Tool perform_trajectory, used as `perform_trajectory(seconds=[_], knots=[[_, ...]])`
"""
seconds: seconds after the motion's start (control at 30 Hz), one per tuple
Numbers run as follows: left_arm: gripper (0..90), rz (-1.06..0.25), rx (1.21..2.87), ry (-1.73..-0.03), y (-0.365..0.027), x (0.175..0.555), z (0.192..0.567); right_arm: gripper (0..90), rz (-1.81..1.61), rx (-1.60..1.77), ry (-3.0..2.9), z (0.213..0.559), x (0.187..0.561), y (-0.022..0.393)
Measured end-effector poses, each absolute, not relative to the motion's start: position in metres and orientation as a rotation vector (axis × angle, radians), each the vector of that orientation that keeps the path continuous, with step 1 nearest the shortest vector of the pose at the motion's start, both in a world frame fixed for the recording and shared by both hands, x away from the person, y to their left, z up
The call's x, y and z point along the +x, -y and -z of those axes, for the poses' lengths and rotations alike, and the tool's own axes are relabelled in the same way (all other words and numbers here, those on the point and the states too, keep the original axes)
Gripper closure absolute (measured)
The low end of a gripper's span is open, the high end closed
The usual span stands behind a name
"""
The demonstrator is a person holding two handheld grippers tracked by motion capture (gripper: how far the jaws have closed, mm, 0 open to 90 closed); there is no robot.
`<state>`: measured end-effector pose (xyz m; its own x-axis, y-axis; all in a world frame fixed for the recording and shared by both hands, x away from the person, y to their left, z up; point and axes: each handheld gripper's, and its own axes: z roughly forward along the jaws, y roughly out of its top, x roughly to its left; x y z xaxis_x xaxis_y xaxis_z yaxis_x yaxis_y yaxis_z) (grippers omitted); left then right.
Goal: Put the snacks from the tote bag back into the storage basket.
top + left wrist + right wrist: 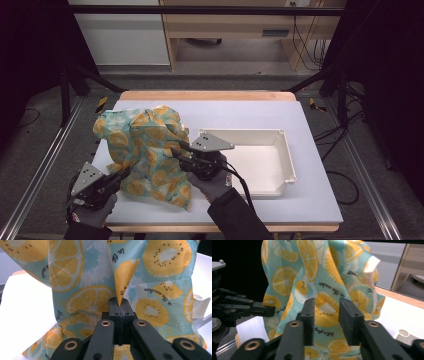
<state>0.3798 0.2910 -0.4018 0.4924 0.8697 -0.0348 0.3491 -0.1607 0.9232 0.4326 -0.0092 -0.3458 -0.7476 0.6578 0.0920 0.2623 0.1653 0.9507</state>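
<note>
Teal cloth [147, 150] with orange fruit print stands bunched left of centre in the high view, beside a white tray [287, 160]. Left gripper [119, 305] pinches a fold; right gripper [326, 315] jaws stand apart around cloth.

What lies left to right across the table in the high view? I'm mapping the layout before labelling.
Left gripper → fruit-print cloth → right gripper → white tray.

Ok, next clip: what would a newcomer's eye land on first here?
A rumpled teal cloth printed with orange citrus slices stands heaped on the table's left half. The left hand-held gripper is shut on a fold of it. To the right lies an empty, shallow white plastic tray.
</note>
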Motion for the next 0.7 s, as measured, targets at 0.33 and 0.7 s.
perform_trajectory(seconds=[0.33,0.7], knots=[[90.0,-0.627,1.751,-1.032,-0.292,0.374,0.404,90.0,-1.589,0.846,-2.179,0.348,0.431,0.002],[90.0,-0.619,1.751,-1.036,-0.294,0.372,0.405,67.6,-1.593,0.879,-2.072,0.343,0.433,0.012]])
